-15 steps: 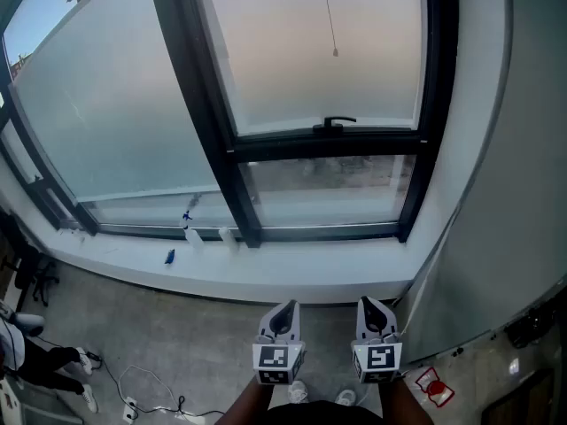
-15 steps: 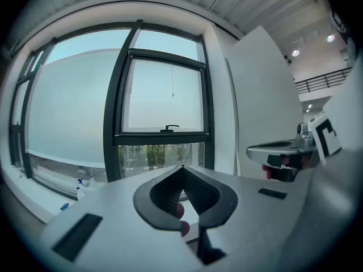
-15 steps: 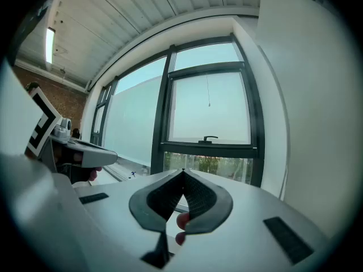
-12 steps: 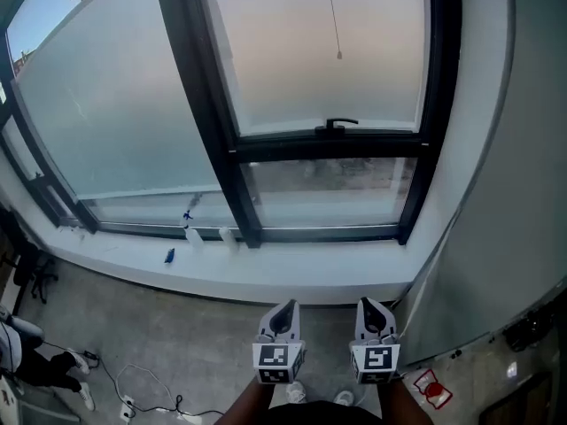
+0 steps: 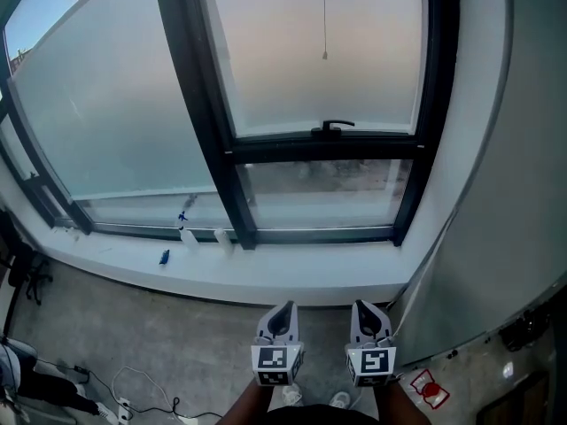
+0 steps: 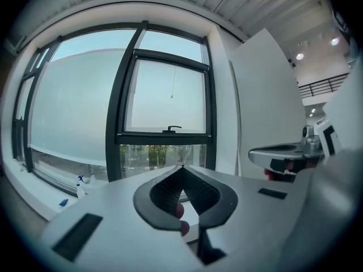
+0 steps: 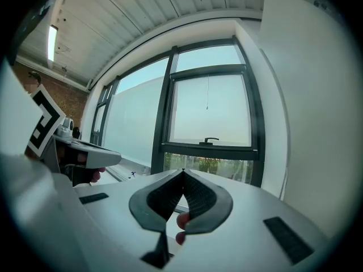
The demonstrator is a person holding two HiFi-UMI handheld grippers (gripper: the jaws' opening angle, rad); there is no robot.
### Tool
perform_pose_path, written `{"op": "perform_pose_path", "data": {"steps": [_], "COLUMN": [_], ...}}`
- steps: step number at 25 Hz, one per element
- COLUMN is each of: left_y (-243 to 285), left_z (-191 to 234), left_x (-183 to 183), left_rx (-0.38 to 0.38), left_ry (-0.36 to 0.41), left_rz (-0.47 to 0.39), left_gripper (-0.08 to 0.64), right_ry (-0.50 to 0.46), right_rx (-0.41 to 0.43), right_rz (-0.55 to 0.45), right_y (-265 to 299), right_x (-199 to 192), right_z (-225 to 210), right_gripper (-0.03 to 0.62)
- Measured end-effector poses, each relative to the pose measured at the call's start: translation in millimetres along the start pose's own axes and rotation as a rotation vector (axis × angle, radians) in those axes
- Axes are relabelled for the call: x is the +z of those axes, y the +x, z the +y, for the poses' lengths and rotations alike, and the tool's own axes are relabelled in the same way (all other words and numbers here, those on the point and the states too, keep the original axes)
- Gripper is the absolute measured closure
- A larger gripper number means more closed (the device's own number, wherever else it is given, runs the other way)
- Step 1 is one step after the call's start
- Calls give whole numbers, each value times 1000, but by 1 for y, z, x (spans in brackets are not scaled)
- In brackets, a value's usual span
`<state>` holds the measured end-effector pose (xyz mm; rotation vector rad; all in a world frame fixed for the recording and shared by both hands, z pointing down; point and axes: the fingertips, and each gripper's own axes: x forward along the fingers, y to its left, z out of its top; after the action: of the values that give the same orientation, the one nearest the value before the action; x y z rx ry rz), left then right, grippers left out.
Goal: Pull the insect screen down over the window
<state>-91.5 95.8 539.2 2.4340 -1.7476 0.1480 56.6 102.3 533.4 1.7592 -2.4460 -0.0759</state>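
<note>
Little had changed in the last half second. Both grippers had stayed low, well below the small black window handle (image 5: 332, 127), and the head view had only slid a touch, leaving that handle slightly further left. The left gripper (image 5: 284, 310) held its fingers pressed together on nothing, and so did the right gripper (image 5: 364, 307). The insect screen itself showed in no view; it was presumably still rolled up above the top of the tall dark-framed window (image 5: 199, 104). Only its thin pull cord with a small bead at the end (image 5: 323, 25) hung before the frosted upper pane, almost straight above the handle, its bead well clear of it. Neither gripper had neared the cord, so the pull looked not yet begun. One gripper would probably have to rise past the handle and part its fingers first.
</note>
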Motion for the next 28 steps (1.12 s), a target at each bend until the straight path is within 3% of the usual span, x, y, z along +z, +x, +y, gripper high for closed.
{"op": "perform_pose_path", "data": {"steps": [8, 14, 28], "left_y": [2, 1, 8], "left_z": [3, 16, 34], "left_x": [-4, 1, -2], "left_rx": [-11, 21, -44], "left_ry": [-4, 26, 59], "left_rz": [-1, 3, -8], "left_gripper": [557, 557, 557], "right_ry": [20, 14, 11], "right_rx": [-18, -20, -80], "right_rz": [-3, 0, -37], "right_y": [2, 7, 19], "right_x": [0, 0, 10], "right_z": [-2, 3, 16], "right_gripper": [589, 589, 589]}}
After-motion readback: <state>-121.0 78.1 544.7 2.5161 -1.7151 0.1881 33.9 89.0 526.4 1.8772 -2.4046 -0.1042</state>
